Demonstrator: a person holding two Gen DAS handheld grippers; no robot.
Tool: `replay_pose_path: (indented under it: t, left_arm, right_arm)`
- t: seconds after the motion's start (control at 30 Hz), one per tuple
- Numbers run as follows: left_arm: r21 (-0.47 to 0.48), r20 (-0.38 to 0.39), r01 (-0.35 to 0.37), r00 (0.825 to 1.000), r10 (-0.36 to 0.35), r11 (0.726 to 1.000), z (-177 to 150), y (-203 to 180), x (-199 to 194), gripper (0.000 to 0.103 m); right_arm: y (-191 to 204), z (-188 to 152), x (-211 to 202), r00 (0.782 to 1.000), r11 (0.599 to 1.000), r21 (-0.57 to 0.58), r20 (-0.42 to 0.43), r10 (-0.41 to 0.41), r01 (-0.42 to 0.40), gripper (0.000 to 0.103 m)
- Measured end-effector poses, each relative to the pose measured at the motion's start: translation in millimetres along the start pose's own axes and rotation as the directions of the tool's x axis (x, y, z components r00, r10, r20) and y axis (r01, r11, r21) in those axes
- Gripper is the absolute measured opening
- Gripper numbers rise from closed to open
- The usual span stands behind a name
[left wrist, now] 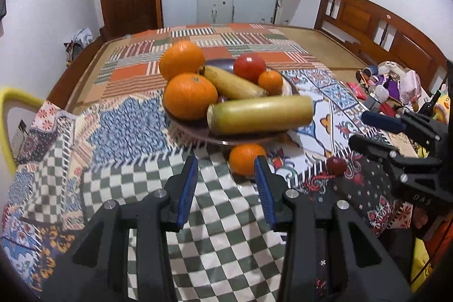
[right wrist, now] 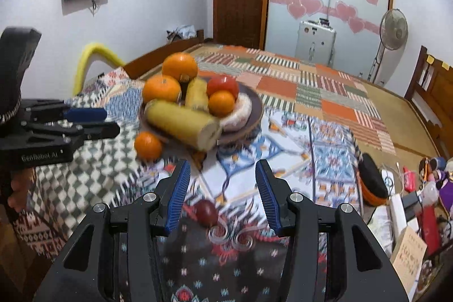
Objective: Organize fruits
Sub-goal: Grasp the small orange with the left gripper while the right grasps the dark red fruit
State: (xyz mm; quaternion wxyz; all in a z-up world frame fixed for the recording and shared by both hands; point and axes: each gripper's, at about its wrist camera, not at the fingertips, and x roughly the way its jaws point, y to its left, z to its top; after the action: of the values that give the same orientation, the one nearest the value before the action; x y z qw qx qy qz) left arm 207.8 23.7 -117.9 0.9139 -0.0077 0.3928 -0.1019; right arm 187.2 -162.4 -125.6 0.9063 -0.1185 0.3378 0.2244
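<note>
Plate [left wrist: 198, 129] heaped with fruit; orange [left wrist: 247, 159], plum [left wrist: 337, 165] beside

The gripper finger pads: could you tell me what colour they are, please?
Blue, ribbed pads on black fingers; clearest in the right wrist view.

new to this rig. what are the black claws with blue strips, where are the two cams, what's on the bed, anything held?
No robot arm: a person holds a two-finger gripper in each hand, with a fisheye camera on each looking along its fingers. The left wrist view shows the left gripper; the right wrist view shows the right gripper. Both are open and empty. On the patchwork cloth sits a brown plate piled with oranges, a red fruit and two long yellow pieces. Off the plate lie a loose orange and a small dark red fruit.
</note>
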Motion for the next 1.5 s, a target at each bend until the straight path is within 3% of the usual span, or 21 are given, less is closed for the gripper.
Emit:
replay_pose_path:
  t: [0.3,0.5,0.57,0.63,0.9,0.97,1.03,1.13,1.5]
  left_arm:
    - [-0.029,-0.06,0.043,0.997,-0.045,0.999,-13,2,18,0.041]
    - [-0.024,-0.083,0.062,0.994,-0.064,0.998,-10,-3,30,0.041]
    - [-0.003,-0.088,0.062,0.994,-0.062,0.998,-9,-9,34,0.044]
    - [0.009,-0.096,0.044,0.994,-0.043,0.999,-6,-13,39,0.063]
    - [-0.042,-0.118,0.037,0.992,-0.042,0.998,7,-12,60,0.064]
    - [-0.047,-0.125,0.036,0.991,-0.041,0.998,9,-11,64,0.063]
    - [-0.045,-0.122,0.035,0.992,-0.04,0.998,11,-14,66,0.051]
    - [-0.035,-0.114,0.057,0.992,-0.06,0.998,11,-14,64,0.041]
    - [0.015,-0.07,0.043,0.997,-0.042,0.999,4,-10,39,0.037]
  right_arm:
    - [0,-27,20,0.995,0.999,0.014,-0.085,0.046,-0.045,0.045]
    - [1,-29,24,0.995,0.999,0.009,-0.086,0.054,-0.054,0.024]
    - [2,-29,23,0.995,0.998,0.004,-0.083,0.062,-0.062,0.017]
    - [3,-30,23,0.995,0.998,-0.001,-0.079,0.057,-0.057,0.017]
    - [-8,-23,17,0.997,0.998,0.024,-0.05,0.055,-0.053,0.017]
    - [-12,-20,15,0.998,0.998,0.034,-0.041,0.049,-0.047,0.017]
    - [-15,-18,14,0.998,0.998,0.04,-0.036,0.047,-0.046,0.017]
    - [-19,-16,12,0.999,0.998,0.047,-0.028,0.039,-0.038,0.017]
    - [-26,8,10,0.999,0.998,0.057,0.023,0.033,-0.034,0.017]
